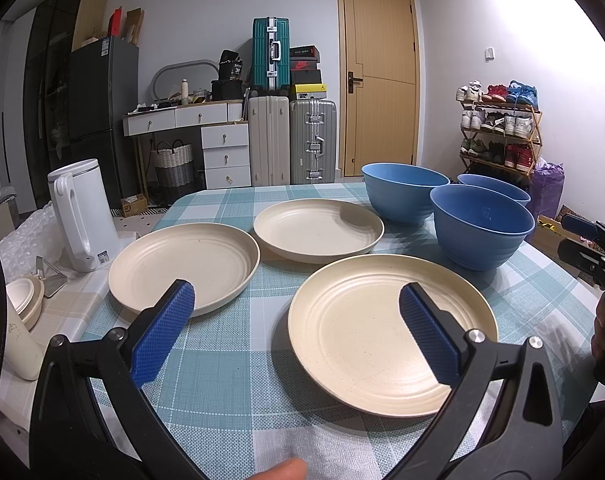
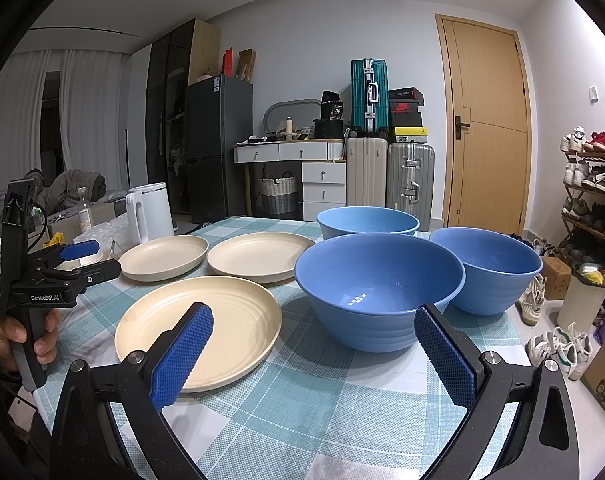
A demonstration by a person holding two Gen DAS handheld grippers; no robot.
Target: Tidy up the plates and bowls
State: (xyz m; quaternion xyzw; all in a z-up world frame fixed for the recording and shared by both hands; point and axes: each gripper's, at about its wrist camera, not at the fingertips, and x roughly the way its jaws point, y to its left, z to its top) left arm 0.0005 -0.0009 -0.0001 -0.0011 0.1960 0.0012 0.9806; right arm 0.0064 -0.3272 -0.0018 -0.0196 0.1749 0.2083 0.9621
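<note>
Three cream plates lie on the checked tablecloth: a near plate [image 1: 386, 332] [image 2: 206, 328], a left plate [image 1: 184, 266] [image 2: 164, 257] and a far plate [image 1: 318, 229] [image 2: 260, 255]. Three blue bowls stand to the right: a near bowl [image 1: 480, 226] [image 2: 378, 288], a far bowl [image 1: 402, 194] [image 2: 366, 222] and a right bowl [image 1: 494, 188] [image 2: 488, 268]. My left gripper [image 1: 296, 300] is open and empty above the near edges of the near and left plates. My right gripper [image 2: 312, 322] is open and empty, just in front of the near bowl.
A white kettle [image 1: 82, 216] stands on a side surface left of the table, with bubble wrap and small dishes [image 1: 22, 300]. The table's right edge drops to the floor, where shoes [image 2: 558, 348], boxes and a shoe rack [image 1: 498, 132] stand.
</note>
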